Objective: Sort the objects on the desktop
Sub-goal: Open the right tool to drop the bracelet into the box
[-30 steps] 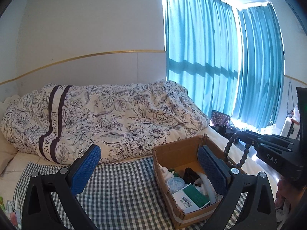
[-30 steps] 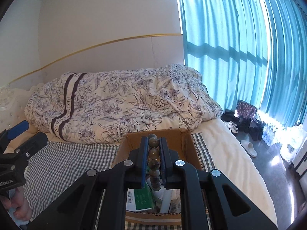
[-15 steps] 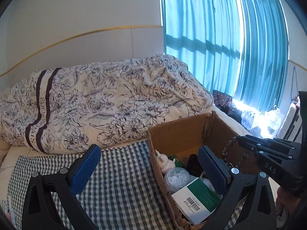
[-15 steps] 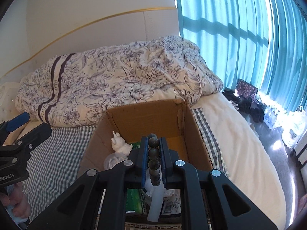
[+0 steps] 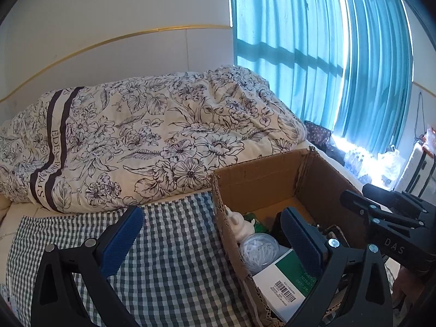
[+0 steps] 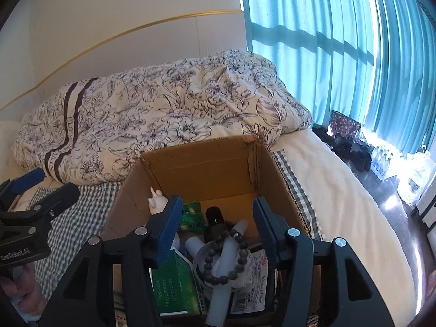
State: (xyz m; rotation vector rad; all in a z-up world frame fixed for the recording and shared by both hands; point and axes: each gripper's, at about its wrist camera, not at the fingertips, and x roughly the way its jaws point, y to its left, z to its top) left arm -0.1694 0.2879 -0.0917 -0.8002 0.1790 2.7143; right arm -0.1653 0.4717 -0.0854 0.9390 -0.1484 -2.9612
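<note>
Floral duvet lay bunched along the wall on the bed, dark stripes at its left end. Checked cloth was spread in front of it. Teal curtains covered the sunlit window; shoes and water bottles sat on the floor below.
</note>
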